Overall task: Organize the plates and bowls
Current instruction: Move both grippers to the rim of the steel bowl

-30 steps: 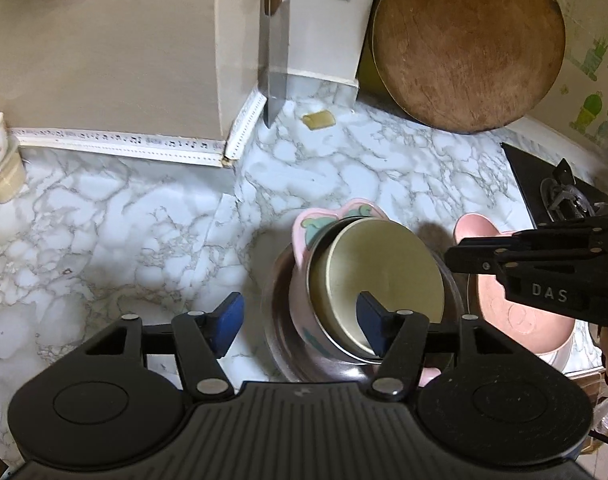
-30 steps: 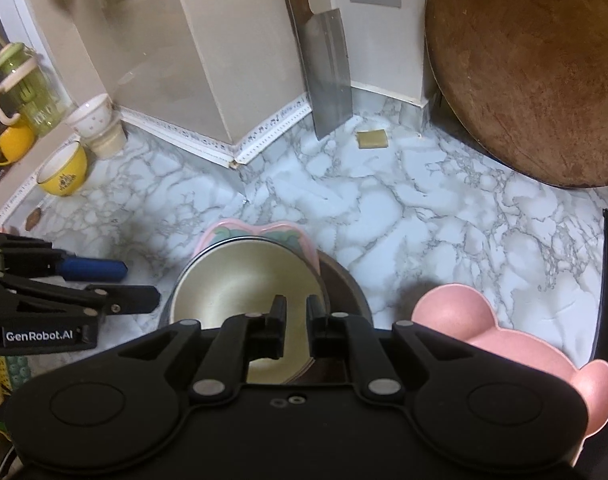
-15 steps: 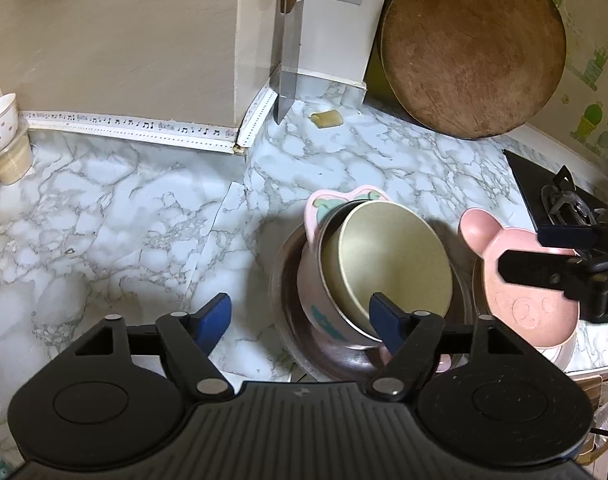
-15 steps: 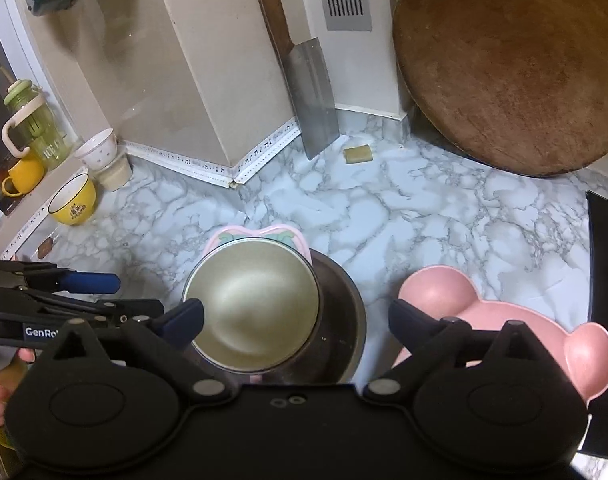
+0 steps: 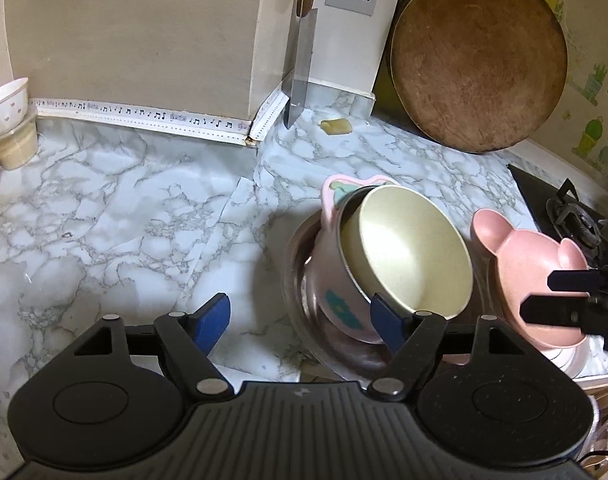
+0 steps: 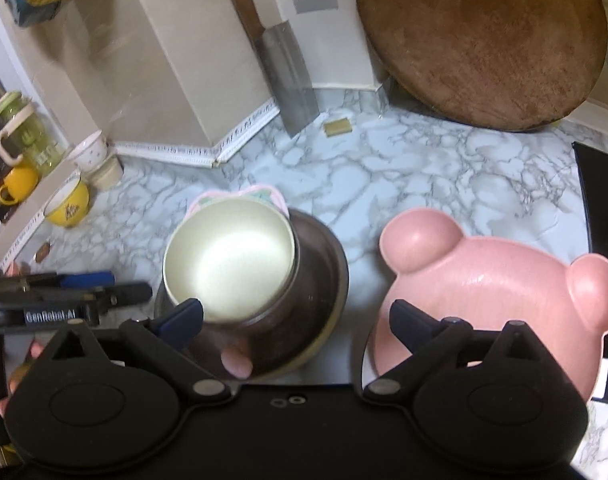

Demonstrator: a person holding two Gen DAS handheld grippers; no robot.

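A cream bowl [image 5: 408,248] sits nested in a pink flower-edged bowl [image 5: 332,280], which stands in a dark metal dish [image 5: 296,272] on the marble counter. The stack also shows in the right wrist view: cream bowl [image 6: 228,264], metal dish [image 6: 324,280]. A pink bear-shaped plate [image 6: 492,292] lies to its right; it also shows in the left wrist view [image 5: 528,256]. My left gripper [image 5: 300,316] is open and empty, just left of the stack. My right gripper [image 6: 296,320] is open and empty, above the gap between dish and bear plate.
A cleaver [image 6: 280,60] and a round wooden board [image 6: 480,36] lean on the back wall. A black stove [image 5: 564,208] lies at the right. Yellow cups [image 6: 68,204], a white cup [image 6: 90,152] and a green bottle [image 6: 28,136] stand at the left.
My right gripper opened from shut and pulled back and up from the cream bowl. My left gripper opened wider and drew back to the left. The bowl stack stays in place.
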